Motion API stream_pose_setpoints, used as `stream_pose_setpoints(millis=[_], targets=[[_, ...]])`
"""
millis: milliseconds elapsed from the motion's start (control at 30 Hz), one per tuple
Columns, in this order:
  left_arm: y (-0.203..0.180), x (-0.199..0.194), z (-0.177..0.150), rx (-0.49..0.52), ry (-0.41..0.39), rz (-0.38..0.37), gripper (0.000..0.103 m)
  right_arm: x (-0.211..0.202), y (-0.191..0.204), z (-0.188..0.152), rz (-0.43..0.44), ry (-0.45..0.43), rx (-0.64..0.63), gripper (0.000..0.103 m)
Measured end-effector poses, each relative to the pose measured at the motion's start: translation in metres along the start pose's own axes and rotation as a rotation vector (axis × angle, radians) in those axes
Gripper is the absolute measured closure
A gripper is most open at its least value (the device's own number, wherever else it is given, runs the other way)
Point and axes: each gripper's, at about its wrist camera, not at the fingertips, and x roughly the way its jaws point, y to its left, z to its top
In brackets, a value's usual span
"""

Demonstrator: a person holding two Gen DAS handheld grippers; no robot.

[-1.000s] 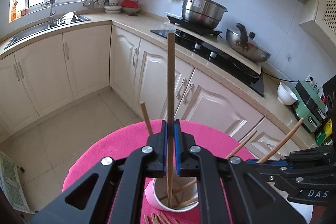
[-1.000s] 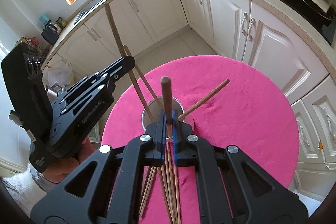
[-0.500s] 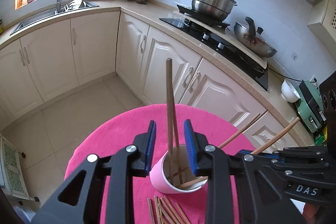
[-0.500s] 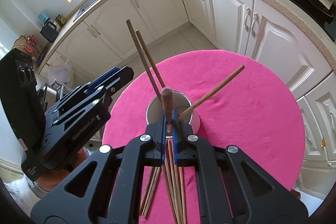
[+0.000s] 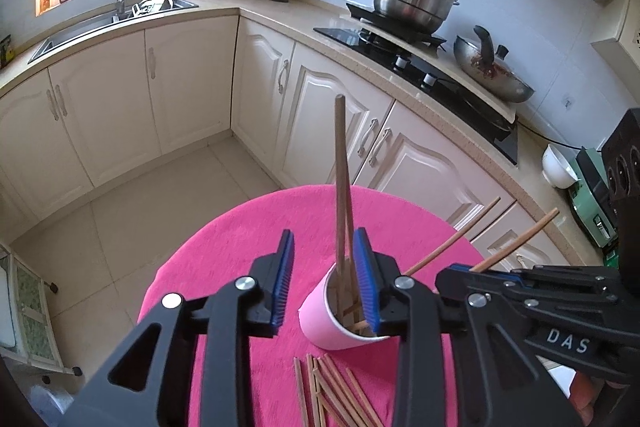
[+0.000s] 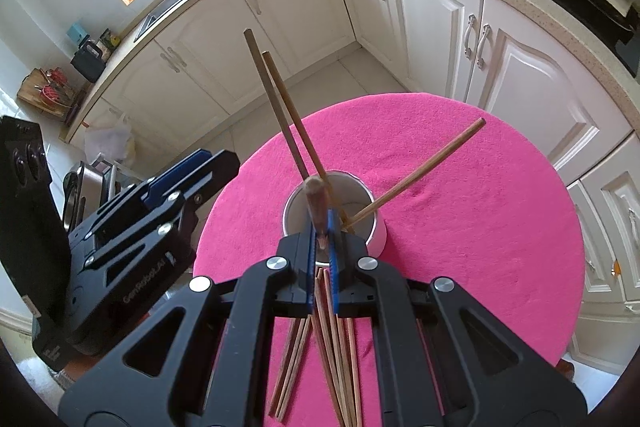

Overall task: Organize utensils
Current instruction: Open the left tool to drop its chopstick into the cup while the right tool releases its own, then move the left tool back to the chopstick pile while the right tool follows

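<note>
round pink table (image 6: 460, 211) fills the view, pink cup (image 5: 332, 323) sitting near its front edge, three chopsticks standing in it. left gripper (image 5: 324, 281) has just been opening, jaws spread and touching nothing, its stick dropped in the cup. right gripper (image 6: 323, 239) is clenched on one chopstick (image 6: 316, 201) right over the rim. best play, i reckon: tip it down inside before releasing. loose chopsticks (image 6: 328, 339) wait beside the cup

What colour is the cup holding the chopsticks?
Pink outside, white inside; the cup shows best in the left wrist view.
</note>
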Motion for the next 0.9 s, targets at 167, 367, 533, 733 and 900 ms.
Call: stream_pose_setpoints(millis=[167, 367, 533, 733, 900], targets=[[0.001, -0.003, -0.003, 0.0, 0.006, 0.002, 0.071, -0.002, 0.003, -0.002, -0.022, -0.015, 0.004, 0.087], [0.001, -0.008, -0.008, 0.0, 0.014, -0.001, 0.071, -0.009, 0.001, -0.005, -0.029, -0.039, 0.017, 0.073], [0.001, -0.012, -0.016, -0.001, 0.026, -0.003, 0.071, -0.018, -0.001, -0.011, -0.041, -0.058, 0.019, 0.059], [0.001, -0.019, -0.03, 0.011, 0.04, -0.003, 0.071, -0.033, -0.01, -0.025, -0.061, -0.085, 0.043, 0.057], [0.001, -0.023, -0.044, 0.016, 0.053, 0.001, 0.071, -0.043, -0.025, -0.043, -0.077, -0.102, 0.079, 0.057]])
